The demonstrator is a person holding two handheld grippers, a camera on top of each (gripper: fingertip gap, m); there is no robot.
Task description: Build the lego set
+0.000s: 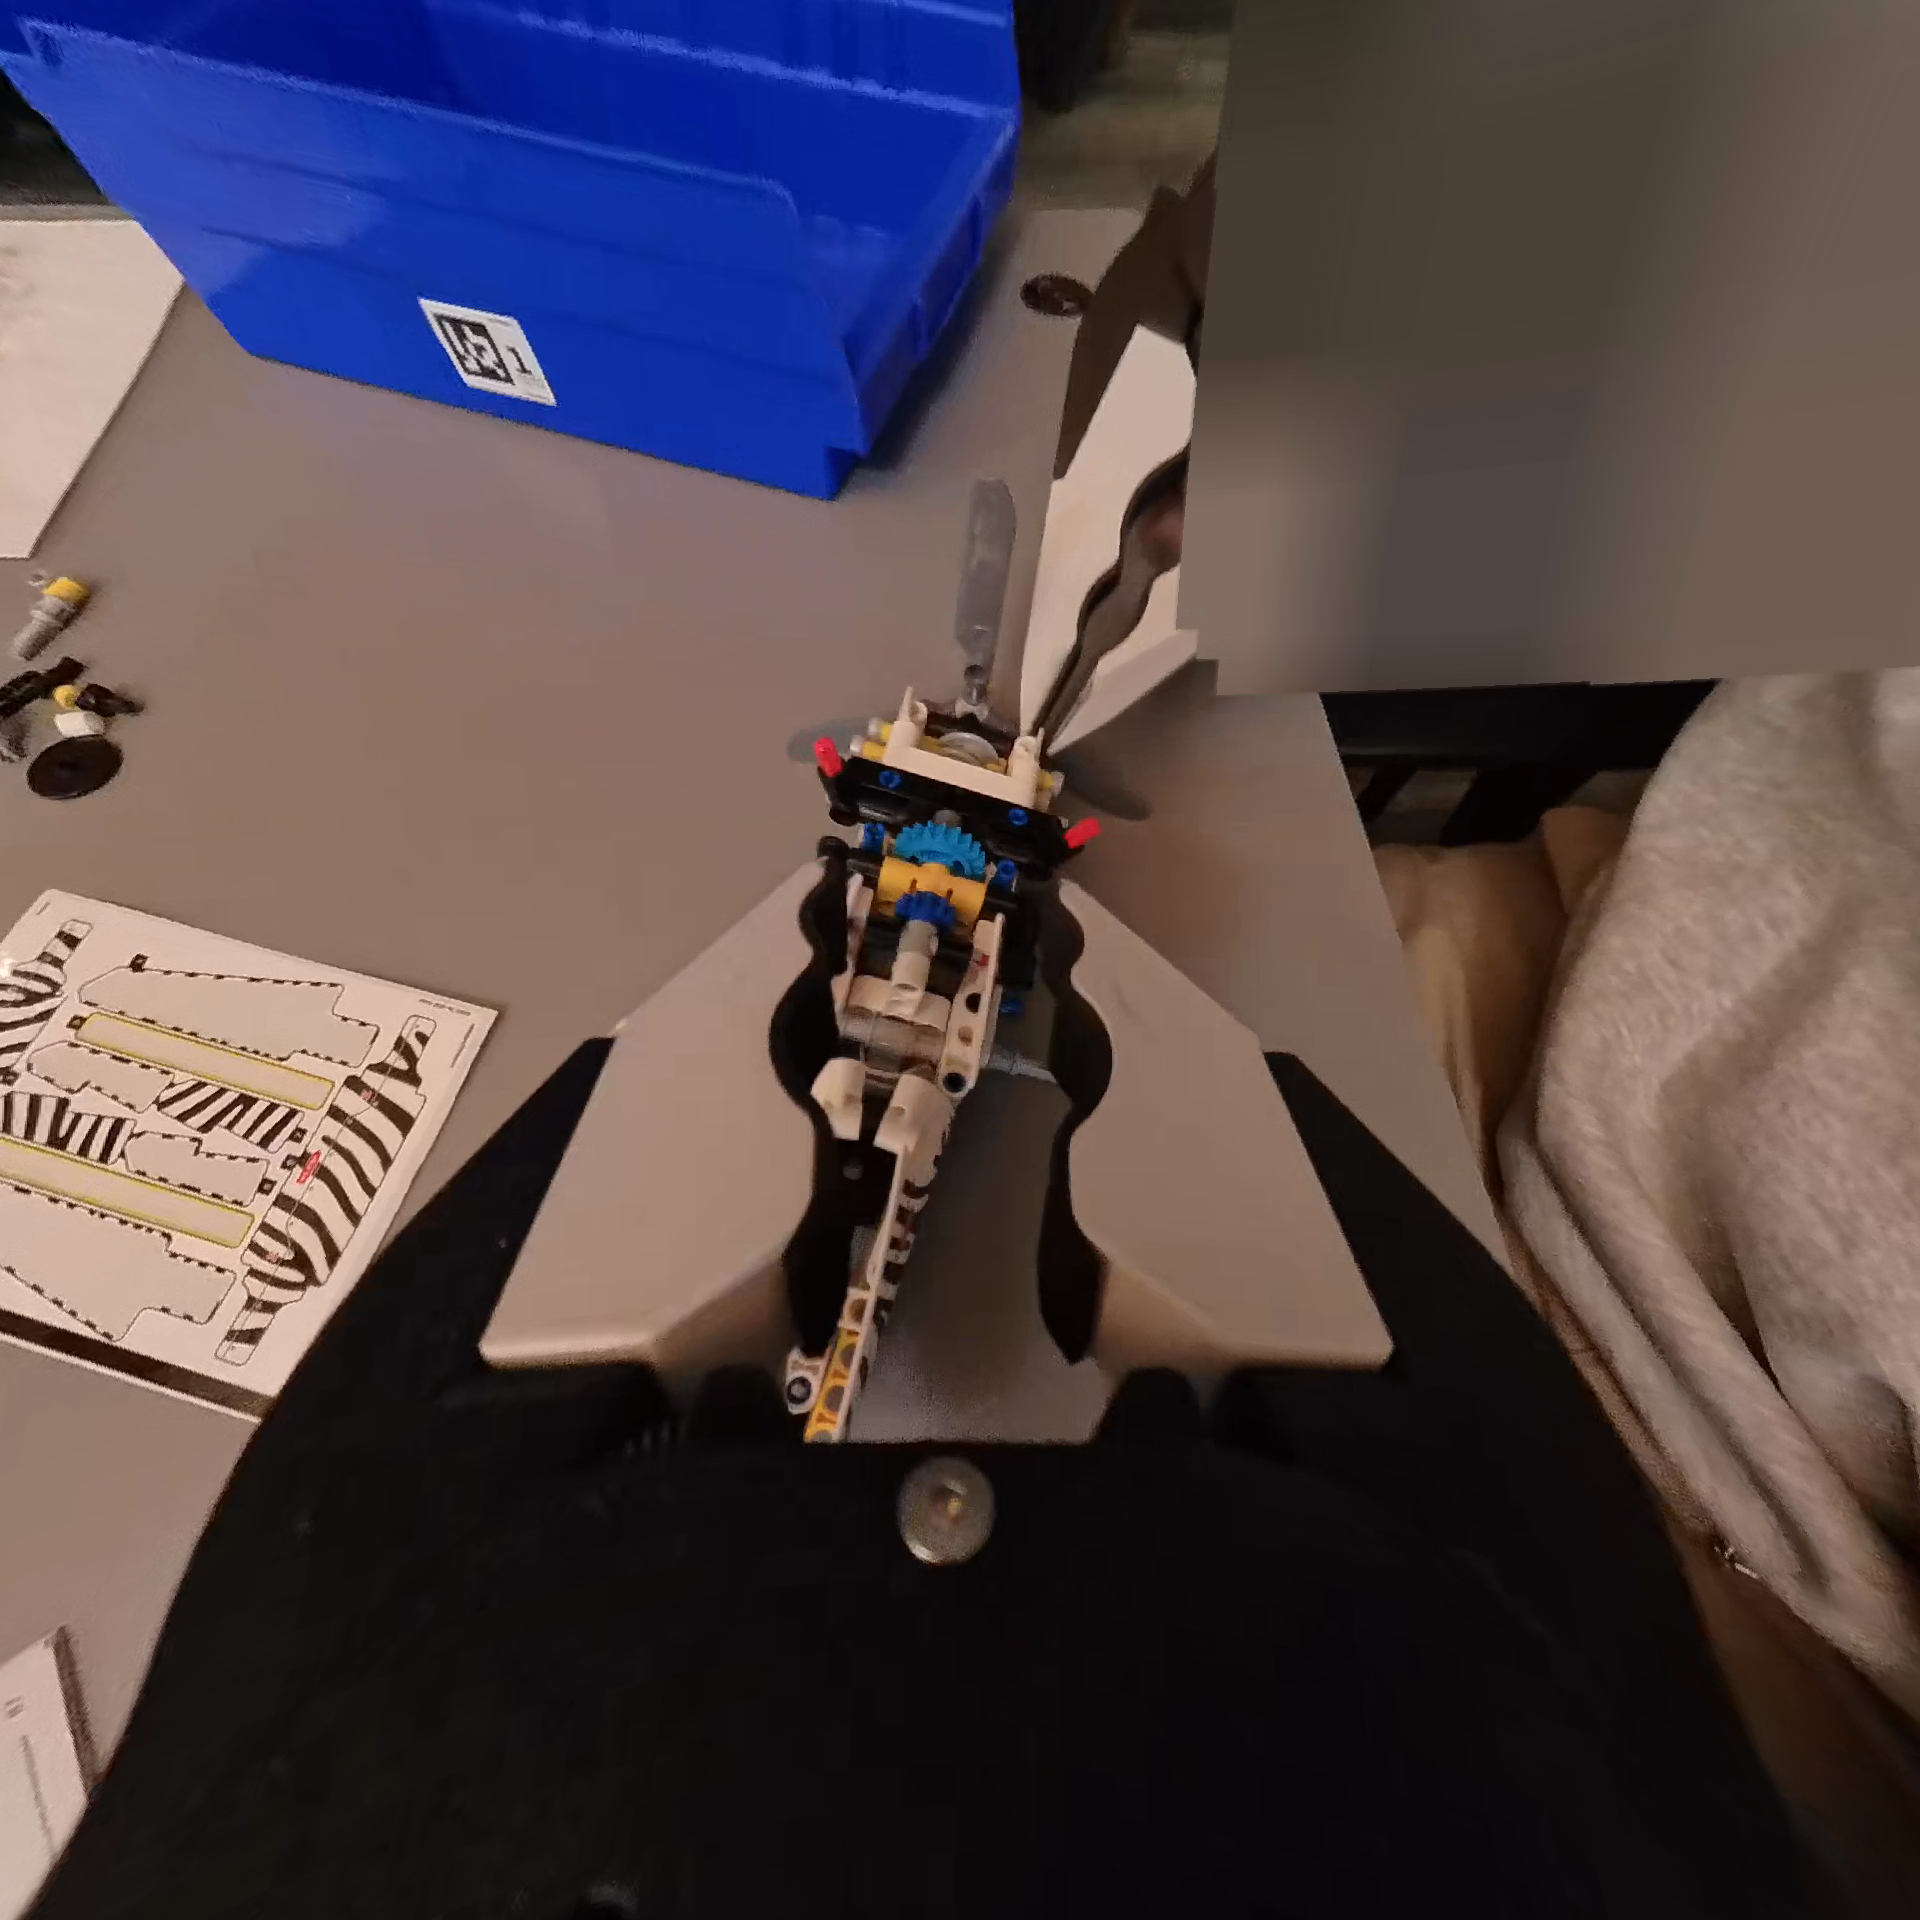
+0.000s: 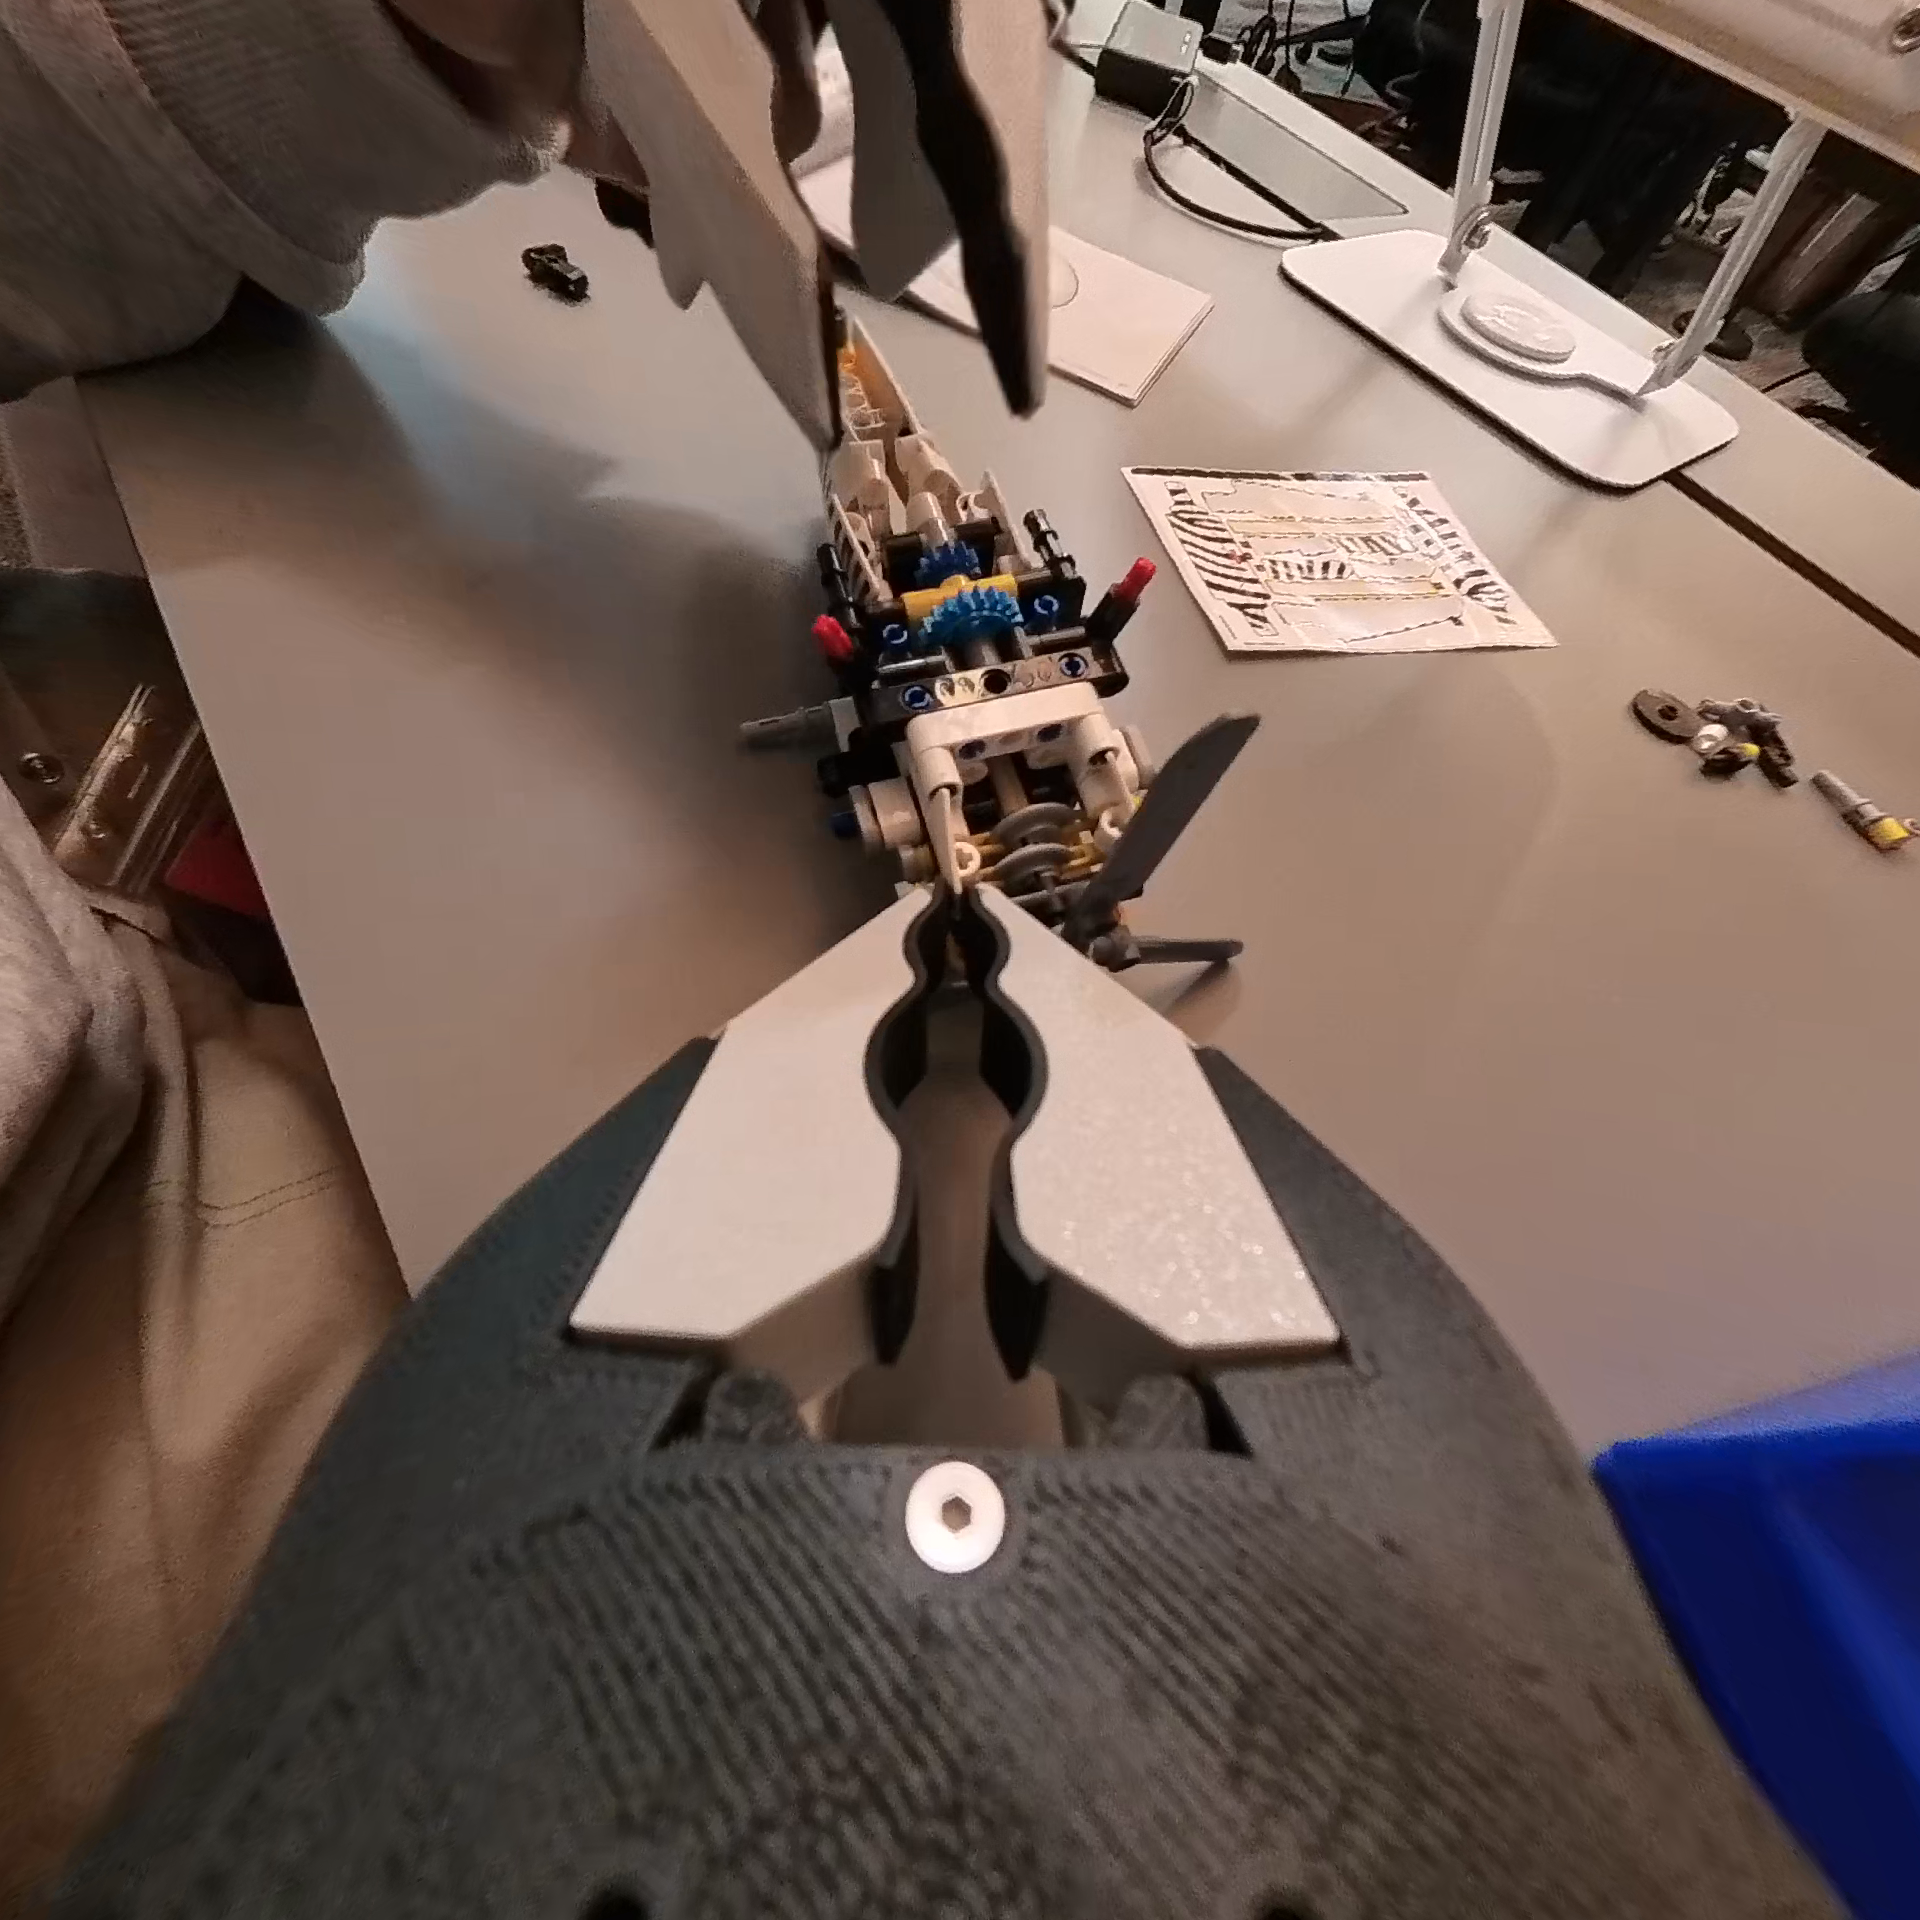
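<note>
The lego model (image 1: 914,997), a white and black plane body with blue gears, red pins and zebra stickers, sits lengthwise between the jaws of my left gripper (image 1: 935,935), which is shut on its rear half just above the grey table. A grey propeller blade (image 1: 987,561) sticks up at its nose. My right gripper (image 2: 951,909) is shut on a thin white piece at the nose of the model (image 2: 987,644), beside the dark propeller (image 2: 1174,821). The right gripper's fingers (image 1: 1101,582) also show beyond the nose. The left gripper's fingers (image 2: 997,260) show behind the tail.
A blue bin (image 1: 582,229) stands at the back; its corner (image 2: 1787,1621) shows low right. A zebra sticker sheet (image 1: 208,1132) (image 2: 1340,561), loose small parts (image 1: 62,686) (image 2: 1725,738), a booklet (image 2: 1091,312) and a white stand base (image 2: 1507,343) are on the table. A grey sleeve (image 1: 1714,1143) lies past the table's edge. Spacing between my two grippers at the tips: around 8 cm.
</note>
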